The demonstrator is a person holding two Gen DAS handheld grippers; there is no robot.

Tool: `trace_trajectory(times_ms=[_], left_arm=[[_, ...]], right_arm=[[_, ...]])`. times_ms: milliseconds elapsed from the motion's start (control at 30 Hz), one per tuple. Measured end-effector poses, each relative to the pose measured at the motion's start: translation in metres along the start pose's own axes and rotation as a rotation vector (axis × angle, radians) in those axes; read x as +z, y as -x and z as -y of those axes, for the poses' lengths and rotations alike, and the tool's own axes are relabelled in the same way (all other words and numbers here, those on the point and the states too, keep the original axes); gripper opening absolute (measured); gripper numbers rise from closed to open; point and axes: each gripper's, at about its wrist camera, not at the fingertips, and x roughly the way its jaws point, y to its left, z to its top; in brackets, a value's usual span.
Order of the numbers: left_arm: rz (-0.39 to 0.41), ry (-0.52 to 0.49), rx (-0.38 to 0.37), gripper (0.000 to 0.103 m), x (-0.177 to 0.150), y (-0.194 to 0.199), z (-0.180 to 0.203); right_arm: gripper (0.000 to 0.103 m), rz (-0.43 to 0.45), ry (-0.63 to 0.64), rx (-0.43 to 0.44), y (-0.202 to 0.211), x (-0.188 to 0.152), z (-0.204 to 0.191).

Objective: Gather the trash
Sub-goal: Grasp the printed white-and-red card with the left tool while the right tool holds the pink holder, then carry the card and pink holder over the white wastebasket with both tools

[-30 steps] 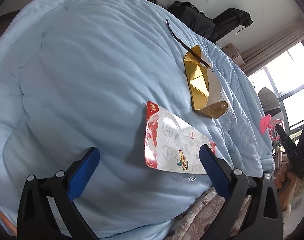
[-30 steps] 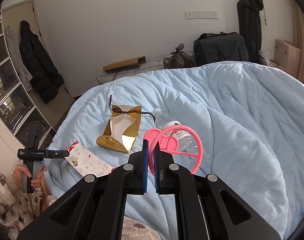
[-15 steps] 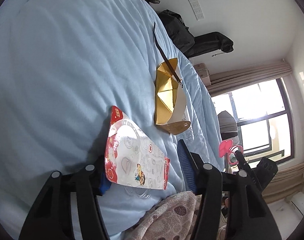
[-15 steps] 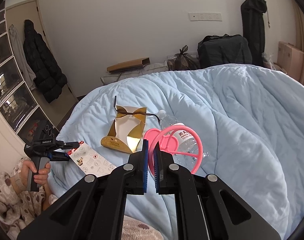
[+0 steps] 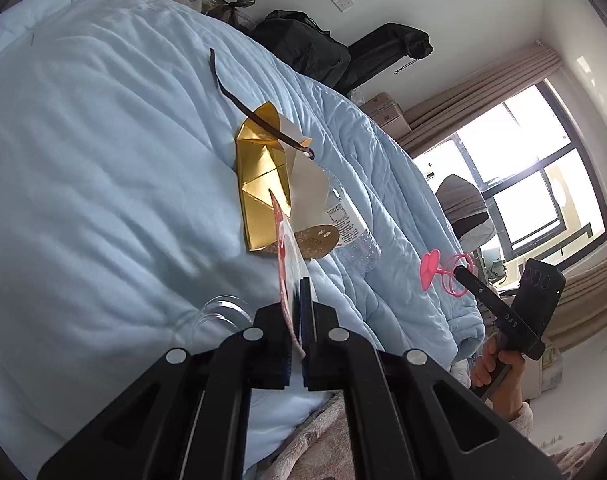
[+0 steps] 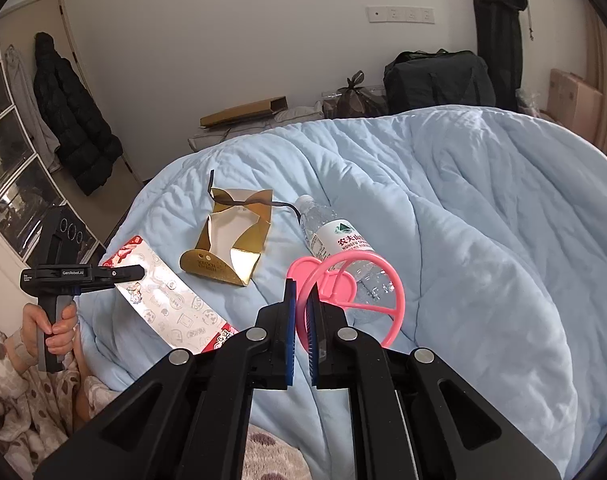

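Observation:
My left gripper has its jaws closing tight on the near end of a red-and-white printed packaging card, which stands edge-on and lifted off the blue blanket. The right wrist view shows the same card held by the left gripper. A clear plastic blister lies beside the left finger. My right gripper is shut on a pink plastic heart-and-ring piece. Beyond it lie an opened gold box with a dark ribbon and an empty water bottle.
The blanket covers a wide bed. Black bags and cardboard boxes stand behind it by the wall. A dark coat hangs at the left beside a cabinet. A window is at the right.
The left jaws went from wide open around the card to shut on it. The card has risen from flat on the blanket to edge-on. The right gripper has kept still with the pink piece.

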Motion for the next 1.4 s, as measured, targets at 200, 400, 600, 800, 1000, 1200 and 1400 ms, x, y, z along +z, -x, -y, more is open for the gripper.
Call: trace_trajectory(times_ms=[200, 400, 600, 800, 1000, 1200, 1400], left_arm=[[-0.032, -0.090, 0.083, 0.003, 0.003, 0.006, 0.028], [-0.021, -0.206, 0.227, 0.003, 0.006, 0.019, 0.060], [0.016, -0.328, 0.339, 0.001, 0.008, 0.049, 0.091], [0.063, -0.350, 0.448, 0.001, 0.017, 0.088, 0.092], [0.146, -0.404, 0.538, 0.001, 0.021, 0.147, 0.082], [0.186, -0.407, 0.658, 0.001, 0.019, 0.208, 0.048], [0.242, -0.377, 0.759, 0.001, 0.010, 0.275, 0.009]], right_arm=[[0.004, -0.002, -0.003, -0.017, 0.004, -0.002, 0.007], [0.004, -0.003, -0.003, -0.020, 0.001, -0.003, 0.007], [0.004, 0.027, 0.021, -0.002, 0.005, 0.009, -0.005], [0.004, 0.021, 0.084, 0.020, 0.000, 0.027, -0.030], [0.004, -0.016, 0.194, 0.069, -0.018, 0.047, -0.072], [0.004, -0.031, 0.301, 0.134, -0.039, 0.068, -0.129], [0.004, -0.069, 0.401, 0.194, -0.066, 0.080, -0.196]])
